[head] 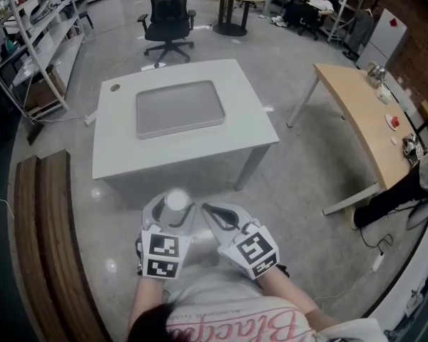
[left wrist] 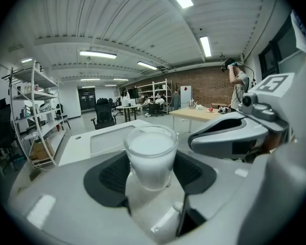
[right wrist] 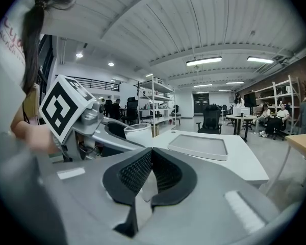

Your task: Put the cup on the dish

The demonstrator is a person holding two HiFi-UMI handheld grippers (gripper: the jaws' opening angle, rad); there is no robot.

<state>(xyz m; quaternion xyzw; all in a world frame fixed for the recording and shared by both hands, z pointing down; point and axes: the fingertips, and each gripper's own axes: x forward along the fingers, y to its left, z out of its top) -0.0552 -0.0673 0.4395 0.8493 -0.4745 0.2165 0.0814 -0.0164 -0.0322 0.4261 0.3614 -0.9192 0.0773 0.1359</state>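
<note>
One cup, one dish and two grippers are counted. At the left of the head view, the left gripper (head: 172, 206) is held over the grey floor in front of the white rectangular table (head: 257, 130), and the frosted white translucent plastic cup (head: 177, 200) is pinched upright between its jaws. In the left gripper view the cup (left wrist: 150, 160) is seen as a small tapered tumbler with a clear rim and milky walls, clamped by the dark ribbed pads (left wrist: 115, 176) at its lower half. Whether anything is inside cannot be told.

The shallow grey rectangular dish (head: 178, 107) lies on the middle of the table, well apart from the cup.

To the right, the right gripper (head: 220, 216) is held just beside the left one. Only its own view shows its jaws pressed together at the tips with nothing between them. There, the cup's rim (right wrist: 137, 129) is seen beside the left gripper's marker cube (right wrist: 65, 107).
</note>
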